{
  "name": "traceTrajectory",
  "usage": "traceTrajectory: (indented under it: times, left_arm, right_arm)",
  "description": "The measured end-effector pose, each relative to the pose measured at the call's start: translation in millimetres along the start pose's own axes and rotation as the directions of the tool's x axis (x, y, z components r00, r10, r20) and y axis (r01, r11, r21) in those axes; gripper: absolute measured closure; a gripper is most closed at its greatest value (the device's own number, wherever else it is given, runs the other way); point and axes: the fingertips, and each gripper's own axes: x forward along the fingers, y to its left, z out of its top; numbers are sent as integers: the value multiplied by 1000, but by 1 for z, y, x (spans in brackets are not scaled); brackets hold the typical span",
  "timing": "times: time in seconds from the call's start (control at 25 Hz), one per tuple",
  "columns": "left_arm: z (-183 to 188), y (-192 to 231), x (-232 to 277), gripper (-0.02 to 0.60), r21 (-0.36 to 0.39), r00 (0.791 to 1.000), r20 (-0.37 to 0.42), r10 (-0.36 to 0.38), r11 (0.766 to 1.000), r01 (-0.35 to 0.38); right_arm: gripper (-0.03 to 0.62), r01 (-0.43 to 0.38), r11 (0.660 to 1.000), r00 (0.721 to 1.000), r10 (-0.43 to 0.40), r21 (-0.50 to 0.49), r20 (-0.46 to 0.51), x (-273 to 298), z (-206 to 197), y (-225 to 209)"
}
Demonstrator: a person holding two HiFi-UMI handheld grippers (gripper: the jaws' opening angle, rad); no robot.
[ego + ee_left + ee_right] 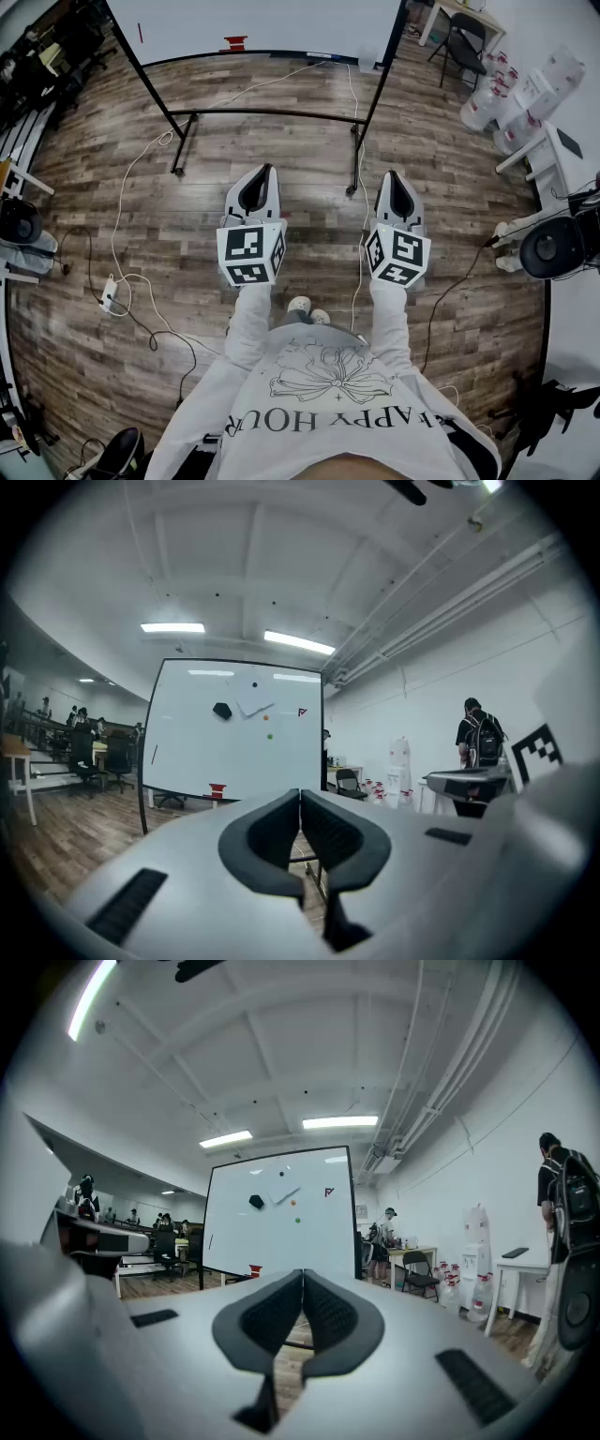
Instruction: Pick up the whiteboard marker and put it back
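A whiteboard (253,26) on a black wheeled stand stands ahead of me across the wood floor. A thin red stick, maybe the marker (141,33), is on the board's left part. A small red thing (234,42) sits at its lower edge. In the left gripper view the board (234,752) carries a black eraser (222,711) and small magnets. My left gripper (267,171) and right gripper (391,176) are held side by side at waist height, well short of the board. Both are shut with nothing in them, as their own views show: left gripper (300,794), right gripper (303,1274).
White and black cables run over the floor to a power strip (110,298). A folding chair (464,42) and water bottles (497,103) stand at the right, near a white desk (562,150). A person with a backpack (478,738) stands to the right. Office chairs are at the left.
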Motion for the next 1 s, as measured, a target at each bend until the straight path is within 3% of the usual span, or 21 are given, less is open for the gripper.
traceTrajectory:
  times: [1.0]
  left_arm:
    - [-11, 25, 26, 574, 14, 999, -16, -38, 999, 38]
  right_arm:
    - [588, 20, 999, 1000, -20, 29, -10, 30, -16, 20]
